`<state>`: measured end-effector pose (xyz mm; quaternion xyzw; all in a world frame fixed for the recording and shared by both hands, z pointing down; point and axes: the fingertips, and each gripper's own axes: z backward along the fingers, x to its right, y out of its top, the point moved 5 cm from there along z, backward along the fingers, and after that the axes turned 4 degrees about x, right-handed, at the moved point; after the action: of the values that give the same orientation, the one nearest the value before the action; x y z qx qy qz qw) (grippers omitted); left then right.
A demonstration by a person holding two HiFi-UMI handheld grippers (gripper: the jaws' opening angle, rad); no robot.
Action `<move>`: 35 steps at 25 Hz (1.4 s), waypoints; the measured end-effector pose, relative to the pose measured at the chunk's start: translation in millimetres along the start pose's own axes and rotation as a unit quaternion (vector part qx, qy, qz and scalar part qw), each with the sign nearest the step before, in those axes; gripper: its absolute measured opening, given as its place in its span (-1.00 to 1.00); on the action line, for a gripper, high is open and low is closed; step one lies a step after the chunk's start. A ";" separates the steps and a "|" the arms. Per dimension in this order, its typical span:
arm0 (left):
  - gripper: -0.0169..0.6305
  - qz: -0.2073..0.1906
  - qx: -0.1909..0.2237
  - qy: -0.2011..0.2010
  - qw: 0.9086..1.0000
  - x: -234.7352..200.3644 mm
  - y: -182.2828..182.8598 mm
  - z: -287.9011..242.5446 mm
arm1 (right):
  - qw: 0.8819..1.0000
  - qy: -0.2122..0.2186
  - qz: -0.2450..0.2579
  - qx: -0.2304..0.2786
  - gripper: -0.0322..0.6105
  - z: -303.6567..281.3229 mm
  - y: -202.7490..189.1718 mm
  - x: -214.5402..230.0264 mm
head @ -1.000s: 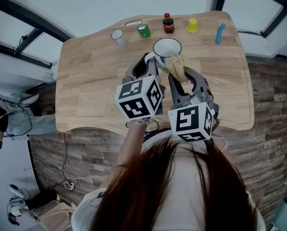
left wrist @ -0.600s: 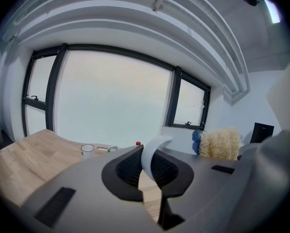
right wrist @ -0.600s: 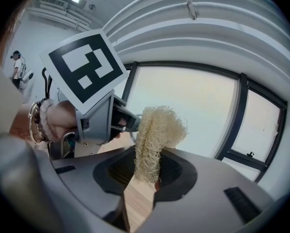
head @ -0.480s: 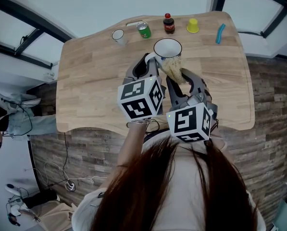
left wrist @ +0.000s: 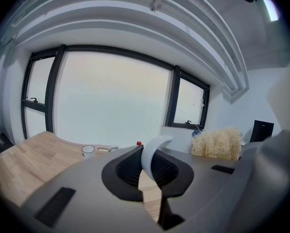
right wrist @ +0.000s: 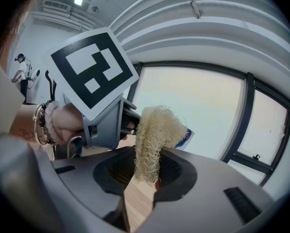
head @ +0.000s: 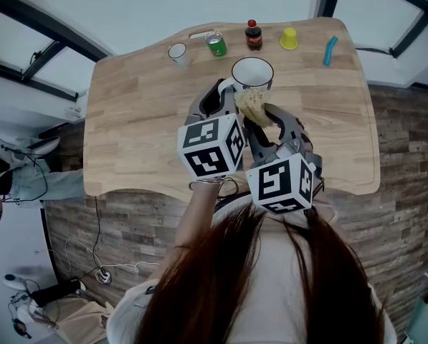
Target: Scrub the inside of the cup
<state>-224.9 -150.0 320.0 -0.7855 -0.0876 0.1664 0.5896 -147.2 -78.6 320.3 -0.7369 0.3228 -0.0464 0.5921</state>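
Cup [head: 251, 72] stands upright on the table [head: 142, 113], toward its far side, with its mouth open to the head view. The left gripper [head: 225, 90] comes at it from the near left. In the left gripper view its jaws are drawn in on the white handle [left wrist: 152, 154] and pinch that curved strip between the pads.

The right gripper [head: 261, 117] is likewise nearly closed and clamps the lower end of a pale, fibrous scrubber [right wrist: 152, 140]. Most of the scrubber stands free above the pads. From the head view the scrubber [head: 252, 104] sits at the cup's near rim. Whether it touches the rim or has entered the mouth, I cannot tell.

The step in hand looks like getting the scrubber down into the cup. To do it well:

- The left grip should stay firm on the handle, so that the cup neither turns nor tips when the wall is pressed.
- The right gripper should tilt so that the free end goes in first.
- The scrubber should then sweep round the wall and down to the bottom, with the jaws kept clear of the rim.
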 end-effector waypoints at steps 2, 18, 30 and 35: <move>-0.87 -0.002 -0.001 -0.001 1.000 -0.3 -0.1 -0.3 | 1.000 0.001 0.000 -0.001 -0.57 -1.0 -0.2 -0.7; -0.87 -0.012 -0.008 -0.022 1.000 -2.9 -4.0 -1.2 | 0.999 0.052 -0.002 0.010 -0.57 -2.1 -3.3 -4.6; -0.87 0.017 0.002 -0.015 1.000 -20.9 -14.0 -4.6 | 0.998 0.054 0.032 0.002 -0.57 -2.7 -12.2 -7.5; -0.87 0.016 0.018 -0.001 1.000 -27.7 -14.7 -2.4 | 0.999 0.045 0.014 -0.004 -0.57 2.9 -14.2 -1.4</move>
<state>-248.9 -157.1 339.0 -0.7761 -0.0725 0.1778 0.6007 -141.0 -74.1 332.6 -0.7316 0.3595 -0.0701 0.5750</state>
